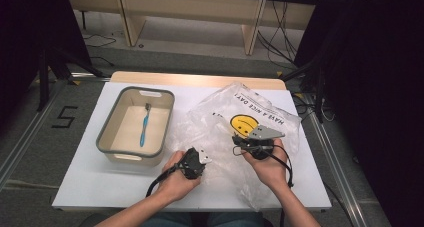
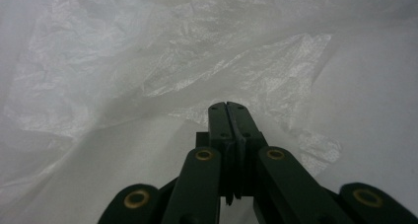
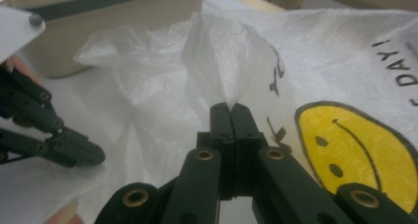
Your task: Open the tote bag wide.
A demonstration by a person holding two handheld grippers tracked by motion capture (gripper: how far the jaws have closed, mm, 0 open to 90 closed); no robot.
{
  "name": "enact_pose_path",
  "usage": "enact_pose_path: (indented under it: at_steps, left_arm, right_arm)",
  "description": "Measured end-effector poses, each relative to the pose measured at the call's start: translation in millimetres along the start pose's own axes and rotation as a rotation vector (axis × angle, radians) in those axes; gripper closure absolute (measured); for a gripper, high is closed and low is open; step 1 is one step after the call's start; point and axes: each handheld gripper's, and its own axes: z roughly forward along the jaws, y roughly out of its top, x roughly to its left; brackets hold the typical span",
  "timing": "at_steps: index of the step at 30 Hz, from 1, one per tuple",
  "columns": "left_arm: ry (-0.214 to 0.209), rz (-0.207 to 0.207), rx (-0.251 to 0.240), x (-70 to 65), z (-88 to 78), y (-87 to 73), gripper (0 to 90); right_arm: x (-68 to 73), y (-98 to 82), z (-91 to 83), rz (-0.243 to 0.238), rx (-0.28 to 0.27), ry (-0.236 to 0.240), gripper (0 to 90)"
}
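- The bag [image 1: 235, 132], thin clear plastic with a yellow smiley print, is lying crumpled on the right half of the table [image 1: 85, 182], just beside the bin [image 1: 107, 132].
- The right gripper [image 3: 230, 107] is clamping a raised fold of the film; its jaws are pressing together with the plastic peaking up out of them.
- The left gripper [image 2: 227, 105] is resting clenched at the bag's near-left edge; film is lying around its tips, but whether any is caught between them is unclear.
- The bag is looking very light, limp and slippery, so it is likely sagging and sliding under any pull; a layered edge or fold is seeming the surest hold, as one thin layer could tear or slip.
- The bin is holding a blue toothbrush [image 1: 144, 124], lying lengthwise on its floor.
- The bag is appearing empty.
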Motion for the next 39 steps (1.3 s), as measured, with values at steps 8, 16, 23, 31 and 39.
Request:
enact_pose_path:
  at_steps: [8, 16, 23, 31, 39]
  left_arm:
    - [0.004, 0.009, 0.001, -1.1, 0.2, -0.1, 89.2]
    - [0.01, 0.012, -0.003, -2.1, 0.5, -0.2, 89.2]
    - [0.012, 0.018, -0.001, -2.8, 0.7, 0.0, 89.3]
    - [0.016, 0.028, -0.001, -3.3, 0.6, 0.0, 89.2]
    - [0.025, 0.047, -0.003, -4.4, 0.6, -0.5, 89.1]
  right_arm:
    - [-6.5, 12.7, -9.6, 0.019, -0.081, -0.067, 90.0]
    - [-13.4, 19.7, -16.8, 0.047, -0.117, -0.103, 90.0]
    - [-17.5, 24.6, -18.3, 0.057, -0.13, -0.119, 90.0]
    - [-22.6, 32.4, -24.3, 0.067, -0.159, -0.146, 90.0]
    - [-27.7, 36.8, -28.1, 0.083, -0.177, -0.161, 90.0]
